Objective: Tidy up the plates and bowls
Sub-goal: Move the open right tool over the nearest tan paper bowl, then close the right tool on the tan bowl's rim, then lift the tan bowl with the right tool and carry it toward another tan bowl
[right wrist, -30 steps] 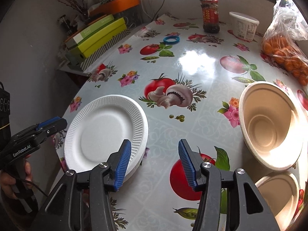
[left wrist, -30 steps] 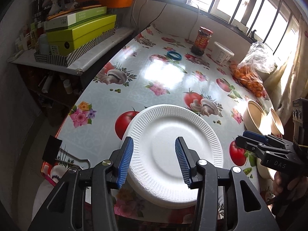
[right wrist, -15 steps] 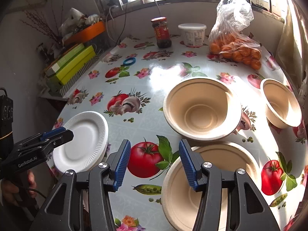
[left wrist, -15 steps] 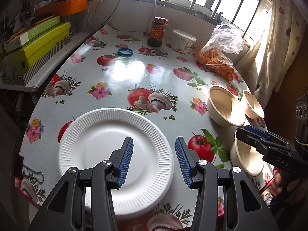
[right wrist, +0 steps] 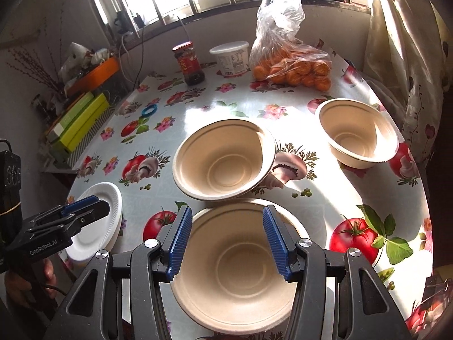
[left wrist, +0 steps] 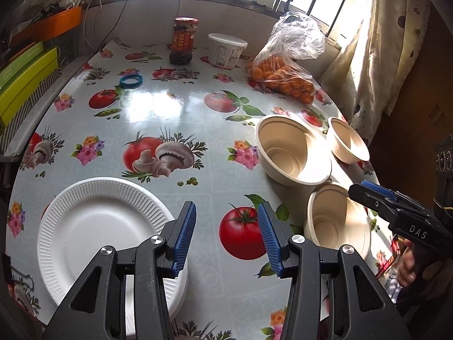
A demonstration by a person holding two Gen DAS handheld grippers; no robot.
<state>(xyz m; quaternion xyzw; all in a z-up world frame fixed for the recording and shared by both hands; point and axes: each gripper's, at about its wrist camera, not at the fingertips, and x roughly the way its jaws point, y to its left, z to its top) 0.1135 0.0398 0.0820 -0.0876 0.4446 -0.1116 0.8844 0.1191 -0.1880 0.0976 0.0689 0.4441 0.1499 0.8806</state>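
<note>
A stack of white paper plates [left wrist: 99,235] lies at the table's near left. My left gripper [left wrist: 226,226] hovers open just right of it, above a printed tomato, with nothing between its blue pads. Three beige bowls stand at the right: a large one [left wrist: 291,153], a smaller one [left wrist: 348,141] behind it, and a near one [left wrist: 337,226]. My right gripper [right wrist: 226,238] hangs open over the near bowl [right wrist: 237,277], its pads clear of the rim. Beyond it sit the large bowl [right wrist: 223,164] and the far bowl [right wrist: 359,138]. The plates [right wrist: 99,226] lie at the left.
At the back of the flowered tablecloth stand a sauce jar [left wrist: 184,41], a white tub [left wrist: 226,49] and a bag of oranges [left wrist: 283,73]. A blue ring [left wrist: 130,80] lies mid-left. Green boxes [left wrist: 22,85] fill a side shelf; a curtain [right wrist: 410,56] hangs at the right.
Both grippers swung right. The left one went from over the plates to the cloth beside them. The right one went from near the plates to above the near bowl.
</note>
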